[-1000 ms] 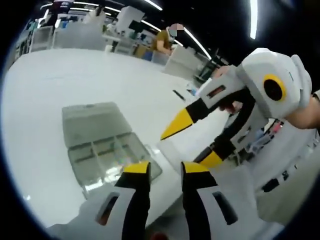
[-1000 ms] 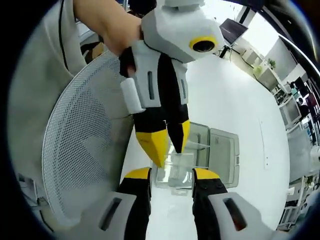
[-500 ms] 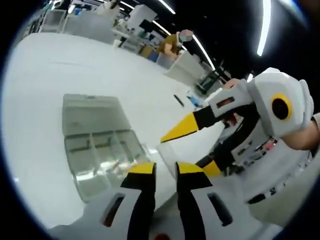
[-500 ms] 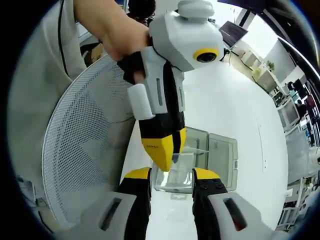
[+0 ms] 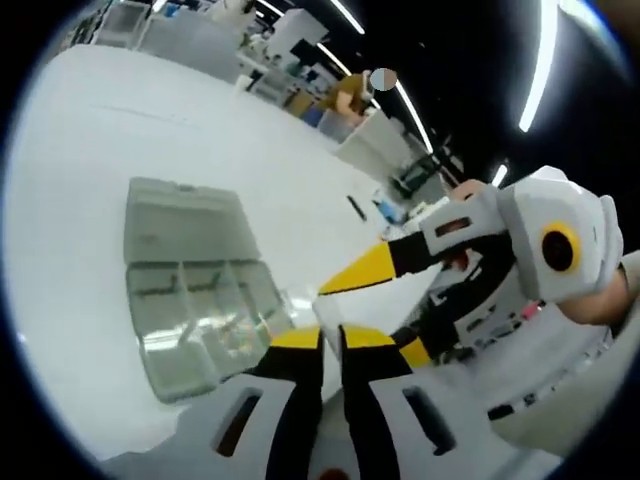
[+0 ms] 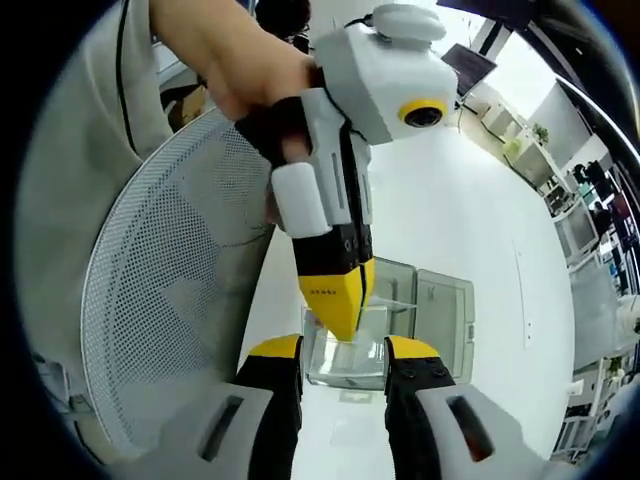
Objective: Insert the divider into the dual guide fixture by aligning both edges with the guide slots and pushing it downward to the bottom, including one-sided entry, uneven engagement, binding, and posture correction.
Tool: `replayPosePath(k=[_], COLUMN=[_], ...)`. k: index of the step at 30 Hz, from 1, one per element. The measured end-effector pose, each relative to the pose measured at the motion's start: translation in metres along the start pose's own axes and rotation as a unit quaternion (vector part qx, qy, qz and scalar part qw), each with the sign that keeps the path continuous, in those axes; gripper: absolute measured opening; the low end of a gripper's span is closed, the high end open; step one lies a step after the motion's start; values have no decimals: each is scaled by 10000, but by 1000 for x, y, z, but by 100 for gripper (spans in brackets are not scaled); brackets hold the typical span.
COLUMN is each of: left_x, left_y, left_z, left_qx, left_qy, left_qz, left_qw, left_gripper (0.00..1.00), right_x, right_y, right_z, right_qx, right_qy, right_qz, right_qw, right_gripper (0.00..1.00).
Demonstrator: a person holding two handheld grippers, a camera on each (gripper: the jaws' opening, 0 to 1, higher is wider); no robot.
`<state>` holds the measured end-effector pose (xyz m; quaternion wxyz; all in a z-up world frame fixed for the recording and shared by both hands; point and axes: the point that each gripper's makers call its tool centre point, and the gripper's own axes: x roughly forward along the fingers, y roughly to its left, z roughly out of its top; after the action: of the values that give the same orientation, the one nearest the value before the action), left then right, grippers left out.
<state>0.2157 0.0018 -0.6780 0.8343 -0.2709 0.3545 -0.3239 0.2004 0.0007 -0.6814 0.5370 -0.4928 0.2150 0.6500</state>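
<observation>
Left gripper (image 5: 331, 336) fingers now nearly closed, white table (image 5: 90, 140), open-plan room

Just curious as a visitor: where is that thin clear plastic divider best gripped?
Take the thin clear plastic divider by the middle of its top edge, from above, fingers flat on its two broad faces: it's a thin upright sheet whose side edges must stay free for the slots. The left gripper seems to pinch there.

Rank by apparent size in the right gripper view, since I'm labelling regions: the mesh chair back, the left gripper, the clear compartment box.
1. mesh chair back
2. left gripper, though nearness to the camera enlarges it
3. clear compartment box, partly hidden behind the gripper
</observation>
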Motion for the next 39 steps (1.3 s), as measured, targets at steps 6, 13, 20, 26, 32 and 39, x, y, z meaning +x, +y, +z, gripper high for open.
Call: replayPosePath(k=[6, 13, 20, 26, 32, 39], left_x=[0, 0, 0, 1, 0, -3], left_y=[0, 0, -1, -2, -4, 1], left_z=[-2, -3, -5, -6, -8, -13], left_qx=[-142, -189, -241, -301, -322, -298], left_qy=[-16, -31, -9, -2, 35, 171], left_qz=[-29, -41, -71, -110, -126, -120], left_qw=[9999, 9998, 9997, 9995, 9994, 9993], left_gripper=[2, 2, 2, 0, 0, 0], right_x=[1, 1, 1, 0, 1, -1], right_y=[2, 2, 1, 2, 3, -4], right_z=[0, 0, -2, -2, -2, -3], right_qx=[-49, -80, -115, -116, -224, -388], right_qy=[10, 18, 33, 30, 38, 113], right_qz=[-24, -50, -86, -93, -143, -330], right_qw=[10000, 10000, 9999, 9999, 9996, 9986], right_gripper=[27, 27, 27, 27, 27, 25])
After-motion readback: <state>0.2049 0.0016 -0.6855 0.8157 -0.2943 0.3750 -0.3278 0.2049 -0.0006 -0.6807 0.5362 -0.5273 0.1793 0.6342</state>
